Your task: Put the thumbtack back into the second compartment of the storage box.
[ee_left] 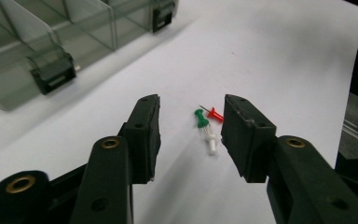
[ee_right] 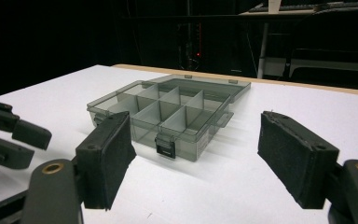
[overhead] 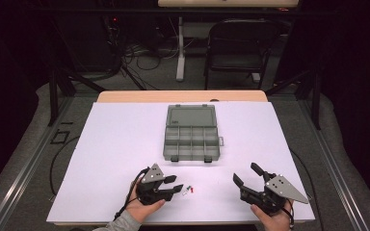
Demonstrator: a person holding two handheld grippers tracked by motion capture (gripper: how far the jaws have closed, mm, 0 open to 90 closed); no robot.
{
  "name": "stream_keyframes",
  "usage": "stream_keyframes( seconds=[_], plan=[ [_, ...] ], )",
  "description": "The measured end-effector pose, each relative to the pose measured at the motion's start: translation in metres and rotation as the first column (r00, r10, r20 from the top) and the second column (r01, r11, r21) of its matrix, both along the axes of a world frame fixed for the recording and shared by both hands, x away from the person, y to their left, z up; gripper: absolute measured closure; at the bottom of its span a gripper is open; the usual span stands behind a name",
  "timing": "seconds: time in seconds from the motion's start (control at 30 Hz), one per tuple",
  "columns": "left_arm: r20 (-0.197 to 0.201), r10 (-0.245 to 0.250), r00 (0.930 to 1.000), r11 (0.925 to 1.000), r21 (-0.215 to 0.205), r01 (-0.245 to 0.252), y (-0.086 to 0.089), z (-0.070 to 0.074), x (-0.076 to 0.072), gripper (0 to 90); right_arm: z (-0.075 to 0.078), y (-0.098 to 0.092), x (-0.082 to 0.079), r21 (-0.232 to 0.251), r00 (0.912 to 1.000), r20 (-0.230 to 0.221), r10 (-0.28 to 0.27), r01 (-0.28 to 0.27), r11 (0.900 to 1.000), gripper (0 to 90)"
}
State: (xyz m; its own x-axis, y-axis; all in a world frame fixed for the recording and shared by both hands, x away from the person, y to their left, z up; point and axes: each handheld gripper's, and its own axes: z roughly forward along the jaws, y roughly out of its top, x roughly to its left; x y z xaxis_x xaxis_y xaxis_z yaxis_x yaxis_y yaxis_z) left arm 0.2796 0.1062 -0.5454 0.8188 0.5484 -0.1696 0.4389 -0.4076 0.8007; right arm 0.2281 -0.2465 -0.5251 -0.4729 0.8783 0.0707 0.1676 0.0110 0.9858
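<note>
Barely begun, judging by the layout. Low in the high view: left tool [overhead: 175, 186] agape over three pushpins, green [ee_left: 200, 117], red [ee_left: 215, 114] and white [ee_left: 210, 144], all loose on the white counter [overhead: 115, 144]. Lower right: right tool [overhead: 244, 174] spread wide, holding nothing. Farther up, mid-frame: grey compartment box [overhead: 191, 139], lid open, visible compartments seemingly empty. All three pins yet to go in, presumably.

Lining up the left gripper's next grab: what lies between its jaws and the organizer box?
Between the open left gripper jaws lie three pushpins: green, red, white. From there to the organizer box, the high view shows bare white tabletop.
</note>
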Motion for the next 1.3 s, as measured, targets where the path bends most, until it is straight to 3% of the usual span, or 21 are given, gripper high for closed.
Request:
stream_keyframes(
  seconds=[0.2,0.3,0.7,0.87,1.3],
  plan=[
    [-0.052,-0.015,0.9985,0.9996,0.025,0.016,-0.012,-0.008,-0.003,64.6,0.000,0.000,0.000,0.000,1.0000,-0.001,0.003,-0.003,1.000,25.4],
    [-0.058,-0.029,0.9979,0.9982,0.051,0.032,-0.017,-0.011,-0.004,68.3,0.000,0.000,0.000,0.000,1.0000,-0.003,0.005,-0.005,1.000,25.4],
    [-0.115,-0.021,0.9931,0.9958,0.087,0.031,-0.025,-0.018,-0.003,79.2,0.000,-0.001,0.001,0.000,1.0000,-0.003,0.009,-0.009,1.000,25.4],
    [-0.104,-0.022,0.9943,0.9950,0.095,0.031,-0.025,-0.019,-0.002,83.7,0.000,-0.002,0.002,-0.002,1.0000,-0.006,0.006,-0.006,1.000,25.4],
    [-0.068,-0.032,0.9972,0.9927,0.114,0.040,-0.027,-0.019,-0.006,85.4,-0.001,-0.002,0.002,0.006,0.9999,-0.016,0.006,-0.006,1.000,25.4]
  ],
)
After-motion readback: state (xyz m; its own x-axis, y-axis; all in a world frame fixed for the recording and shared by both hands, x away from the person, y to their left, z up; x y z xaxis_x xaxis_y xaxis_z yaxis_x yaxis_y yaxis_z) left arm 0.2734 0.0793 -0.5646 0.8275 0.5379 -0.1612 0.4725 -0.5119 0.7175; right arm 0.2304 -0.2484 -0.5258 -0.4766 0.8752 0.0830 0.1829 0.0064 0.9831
